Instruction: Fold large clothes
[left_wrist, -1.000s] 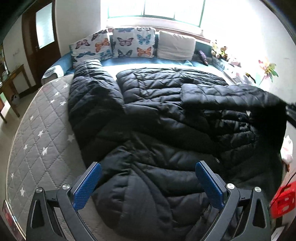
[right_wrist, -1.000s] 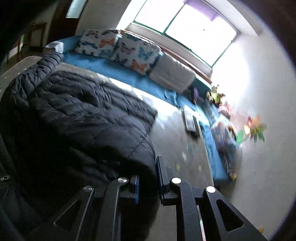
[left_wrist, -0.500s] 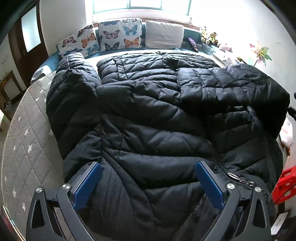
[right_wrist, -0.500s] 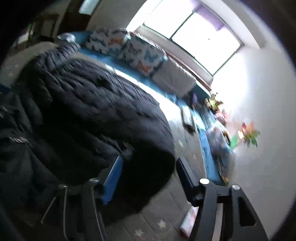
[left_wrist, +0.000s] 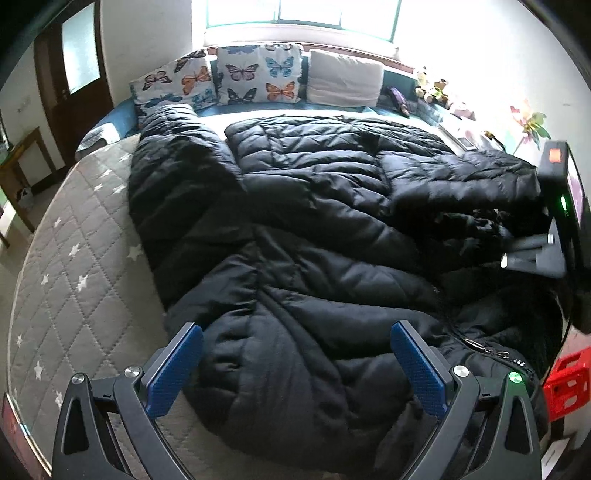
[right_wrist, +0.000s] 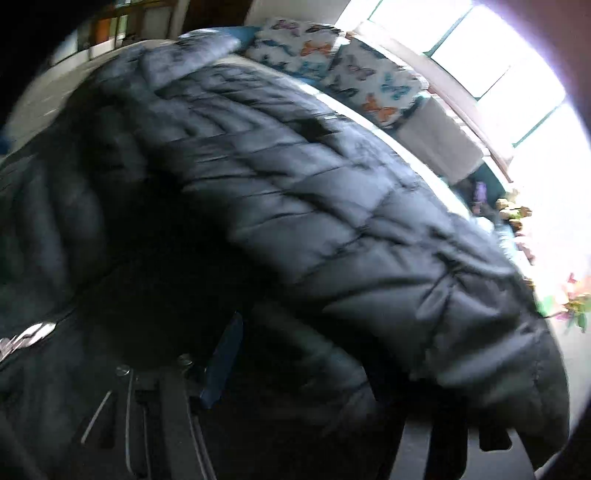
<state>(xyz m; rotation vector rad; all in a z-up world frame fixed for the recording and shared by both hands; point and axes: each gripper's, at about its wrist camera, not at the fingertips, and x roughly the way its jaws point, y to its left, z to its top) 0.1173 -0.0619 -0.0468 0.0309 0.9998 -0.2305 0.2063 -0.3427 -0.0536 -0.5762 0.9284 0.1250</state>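
in my left view the big black puffy coat (left_wrist: 314, 229) lies spread on the bed (left_wrist: 74, 266), which has a soft grey cover with sewn diamonds and small white stars. the coat is shiny and fat, with stitched squares and a zip near the front edge. one sleeve is laid over the right side, so i think the folding has only begun and most of it is left. my left tongs (left_wrist: 295, 365) are spread wide above the near hem, holding nothing. butterfly pillows (left_wrist: 221, 79) sit by the window. in my right view it is blurry; the coat bulges close up, and my right tongs (right_wrist: 314, 376) look spread with coat between them, not pinching it.
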